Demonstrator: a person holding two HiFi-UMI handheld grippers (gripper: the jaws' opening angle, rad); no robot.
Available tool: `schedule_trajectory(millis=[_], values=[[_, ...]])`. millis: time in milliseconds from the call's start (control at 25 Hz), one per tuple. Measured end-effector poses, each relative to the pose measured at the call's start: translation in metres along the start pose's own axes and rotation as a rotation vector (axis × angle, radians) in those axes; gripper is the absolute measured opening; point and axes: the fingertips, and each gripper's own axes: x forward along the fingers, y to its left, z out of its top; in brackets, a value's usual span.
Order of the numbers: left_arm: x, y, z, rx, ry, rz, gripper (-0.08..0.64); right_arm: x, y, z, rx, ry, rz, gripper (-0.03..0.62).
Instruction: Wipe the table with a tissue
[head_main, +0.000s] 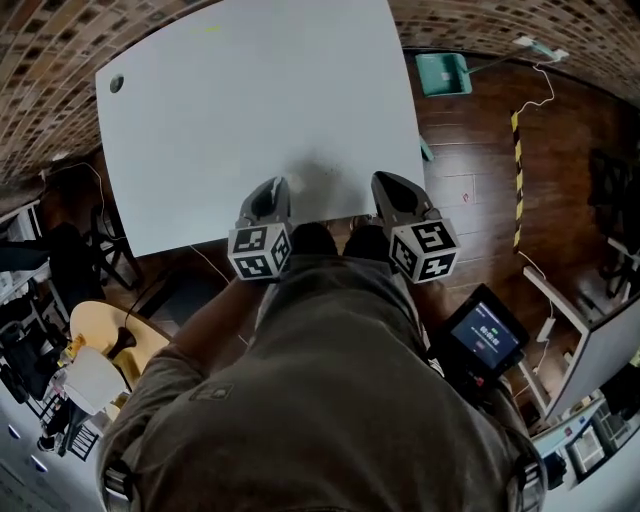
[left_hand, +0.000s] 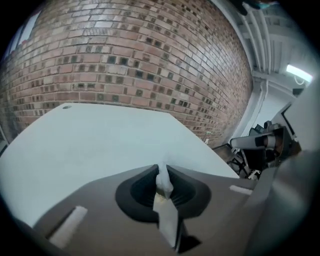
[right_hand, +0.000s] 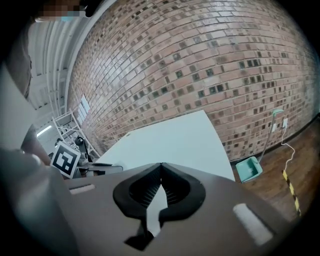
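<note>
Your left gripper (head_main: 274, 192) sits just left of the middle of the head view, at the near edge of the white table (head_main: 250, 100), with its marker cube toward your body. In the left gripper view its jaws are pressed together on a tissue (left_hand: 164, 184). A small white tuft sticks up past the tips and a flat strip of it runs back down between the jaws. That pinch is the only place the tissue shows clearly; in the head view you cannot make it out.

Your right gripper (head_main: 386, 182) is just beside the left one, right of centre in the head view, at the same near edge. In the right gripper view its jaws meet at the tips with nothing between them, and the pale table surface shows through the slot behind the tips.

The tabletop fills the upper middle of the head view, with a small dark round hole (head_main: 117, 84) near its upper-left corner. A brick wall (left_hand: 125, 60) runs behind the table. A green dustpan (head_main: 443, 73) lies on the wooden floor (head_main: 470, 150) at the upper right of the head view, close to the table's far right corner.
</note>
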Motion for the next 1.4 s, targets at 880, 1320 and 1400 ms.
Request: schedule_trajectory(millis=[880, 1320, 1400], values=[[0.050, -0.055, -0.010, 0.199, 0.100, 0.061, 0.028, -0.021, -0.072, -0.002, 0.107, 0.001, 0.022, 0.011], [0.070, -0.066, -0.006, 0.236, 0.113, 0.019, 0.028, -0.024, -0.080, -0.002, 0.142, -0.022, -0.009, 0.011], [0.075, -0.070, -0.004, 0.244, 0.113, 0.008, 0.028, -0.025, -0.083, -0.001, 0.148, -0.028, -0.016, 0.011]])
